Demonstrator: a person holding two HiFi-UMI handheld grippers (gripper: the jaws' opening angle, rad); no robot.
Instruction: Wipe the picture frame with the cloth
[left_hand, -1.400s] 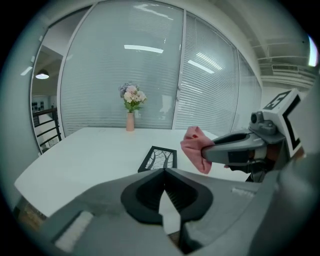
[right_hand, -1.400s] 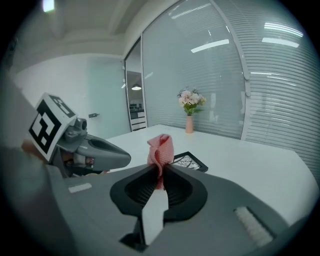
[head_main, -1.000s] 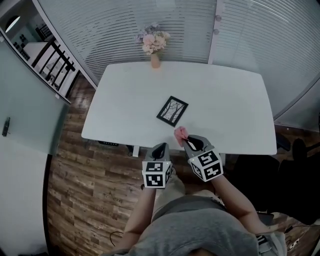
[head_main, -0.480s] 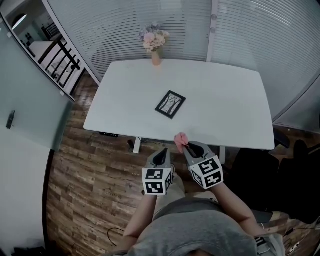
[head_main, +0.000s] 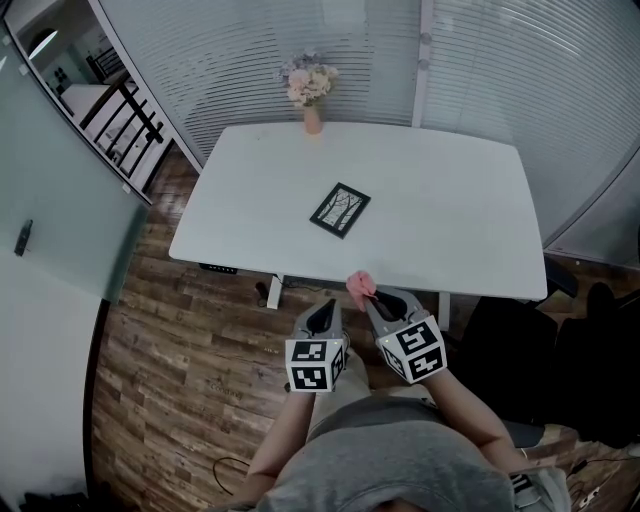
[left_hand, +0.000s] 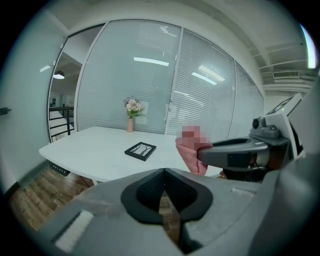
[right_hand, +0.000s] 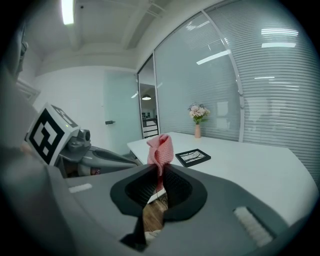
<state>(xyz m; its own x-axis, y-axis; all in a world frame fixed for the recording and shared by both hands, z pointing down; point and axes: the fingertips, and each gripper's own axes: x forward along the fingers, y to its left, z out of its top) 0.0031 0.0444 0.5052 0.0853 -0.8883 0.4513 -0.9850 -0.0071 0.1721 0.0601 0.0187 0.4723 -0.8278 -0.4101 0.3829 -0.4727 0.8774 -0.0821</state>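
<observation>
A black picture frame lies flat near the middle of the white table; it also shows in the left gripper view and the right gripper view. My right gripper is shut on a pink cloth, which sticks up from its jaws. It hangs just off the table's front edge, well short of the frame. My left gripper sits beside it over the floor, jaws shut with nothing between them. The cloth is seen to its right.
A small vase of pink flowers stands at the table's far edge. Wood flooring lies below the grippers. Glass walls with blinds run behind the table. A dark chair stands at the right.
Both grippers have drawn back a little from the table's front edge, and the table now sits slightly farther off. The cloth stays held in the right gripper.
</observation>
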